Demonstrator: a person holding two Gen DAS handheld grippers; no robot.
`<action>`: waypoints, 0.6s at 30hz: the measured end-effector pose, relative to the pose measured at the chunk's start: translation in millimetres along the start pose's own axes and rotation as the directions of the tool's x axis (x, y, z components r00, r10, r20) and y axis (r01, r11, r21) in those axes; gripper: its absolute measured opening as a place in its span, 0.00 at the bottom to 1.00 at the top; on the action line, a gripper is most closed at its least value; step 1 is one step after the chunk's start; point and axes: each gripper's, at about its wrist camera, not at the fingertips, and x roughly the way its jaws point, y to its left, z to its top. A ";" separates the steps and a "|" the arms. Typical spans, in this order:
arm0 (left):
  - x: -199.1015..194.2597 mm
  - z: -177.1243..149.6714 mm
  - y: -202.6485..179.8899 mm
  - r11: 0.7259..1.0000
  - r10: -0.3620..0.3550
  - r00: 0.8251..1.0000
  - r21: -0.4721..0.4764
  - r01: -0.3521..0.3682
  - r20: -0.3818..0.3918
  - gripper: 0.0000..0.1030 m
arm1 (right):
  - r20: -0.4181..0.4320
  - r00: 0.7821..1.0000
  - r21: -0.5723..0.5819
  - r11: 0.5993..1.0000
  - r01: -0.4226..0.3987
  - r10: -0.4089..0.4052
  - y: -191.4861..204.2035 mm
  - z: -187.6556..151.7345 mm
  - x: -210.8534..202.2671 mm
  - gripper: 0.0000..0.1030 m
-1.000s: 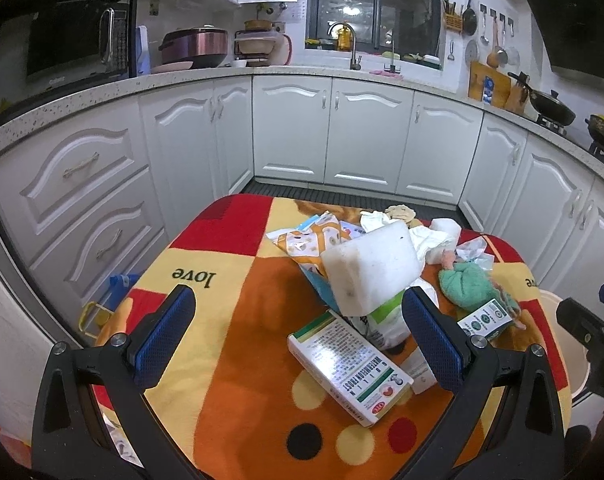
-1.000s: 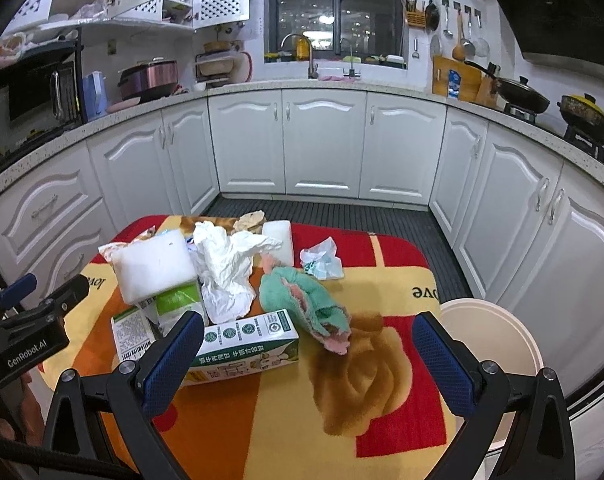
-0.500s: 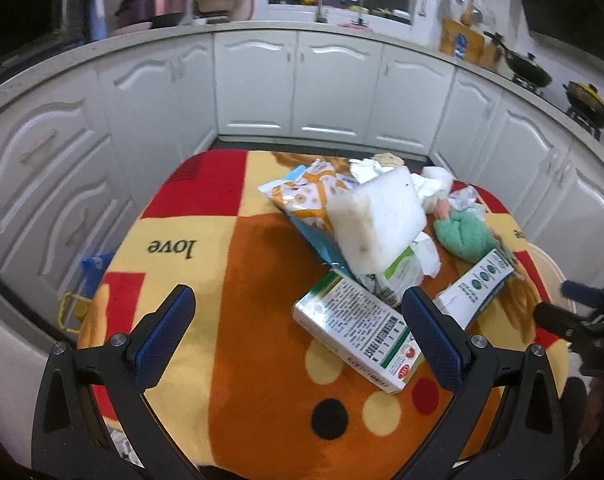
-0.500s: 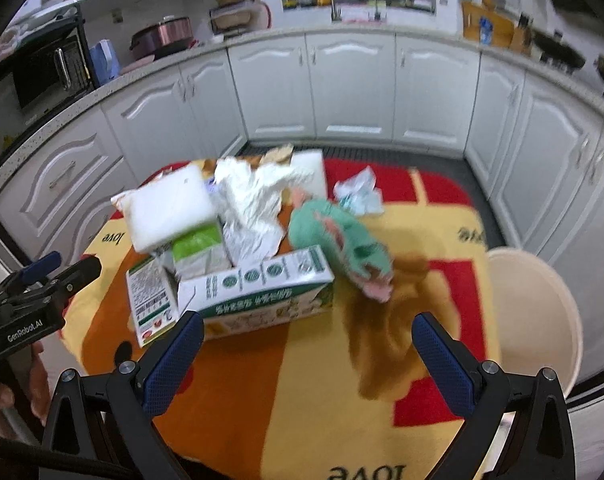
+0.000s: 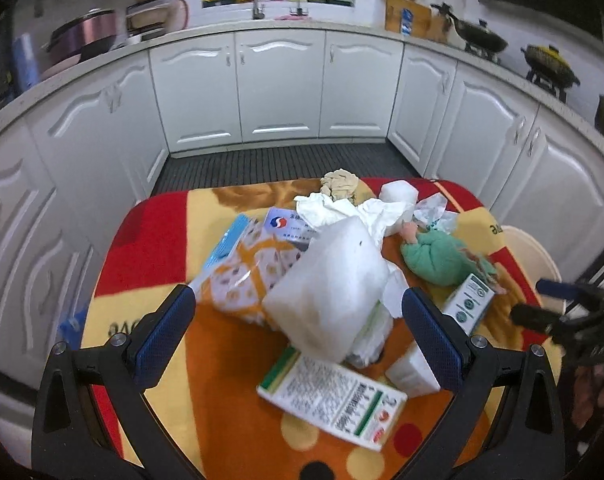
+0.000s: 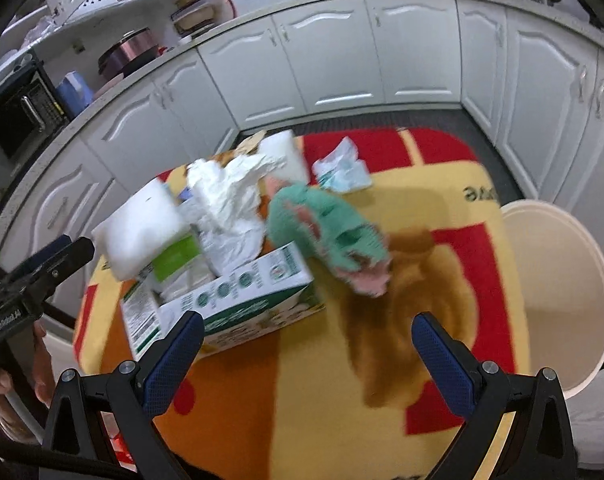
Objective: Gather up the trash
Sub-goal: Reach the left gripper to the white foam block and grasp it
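A heap of trash lies on a small table with a red, yellow and orange cloth [image 5: 230, 432] [image 6: 310, 420]. In it are a white foam block [image 5: 330, 292] [image 6: 140, 232], crumpled white paper [image 5: 342, 210] [image 6: 232, 200], a green cloth bundle [image 5: 438, 258] [image 6: 326, 228], a green-and-white carton [image 6: 246, 304] [image 5: 468, 306], a flat printed box [image 5: 334, 398] and an orange patterned bag [image 5: 246, 276]. My left gripper [image 5: 298, 324] is open, its blue pads either side of the foam block. My right gripper [image 6: 308, 348] is open over the cloth, just in front of the carton.
A cream bin [image 6: 554, 292] [image 5: 530, 256] stands at the table's right side. White kitchen cabinets [image 5: 278, 92] curve around behind, with dark floor [image 5: 278, 164] between them and the table. A hand [image 6: 6, 376] holds the left gripper's handle at the lower left of the right wrist view.
Both grippers have tilted down and moved in toward the heap, which now looks larger. Both stay open and hold nothing.
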 end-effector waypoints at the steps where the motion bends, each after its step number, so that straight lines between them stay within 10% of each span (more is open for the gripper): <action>1: 3.1 2.0 -0.7 1.000 -0.002 1.000 0.009 0.002 -0.005 1.00 | 0.005 1.000 0.004 1.000 -0.006 0.006 -2.7 4.4 0.4 1.00; 11: 47.5 18.7 -20.1 0.988 0.001 0.992 0.152 0.019 -0.129 0.98 | -0.077 0.997 -0.075 0.997 -0.027 0.021 -4.2 57.9 46.6 0.83; 16: 55.2 15.7 -30.4 0.974 0.025 0.988 0.227 0.010 -0.151 0.62 | -0.164 0.986 -0.130 0.991 -0.010 -0.011 -6.0 62.2 83.0 0.81; 18: 49.2 17.1 -29.8 0.972 0.030 0.991 0.233 0.000 -0.127 0.52 | -0.174 0.983 -0.116 0.991 -0.072 0.051 -9.6 59.7 87.7 0.59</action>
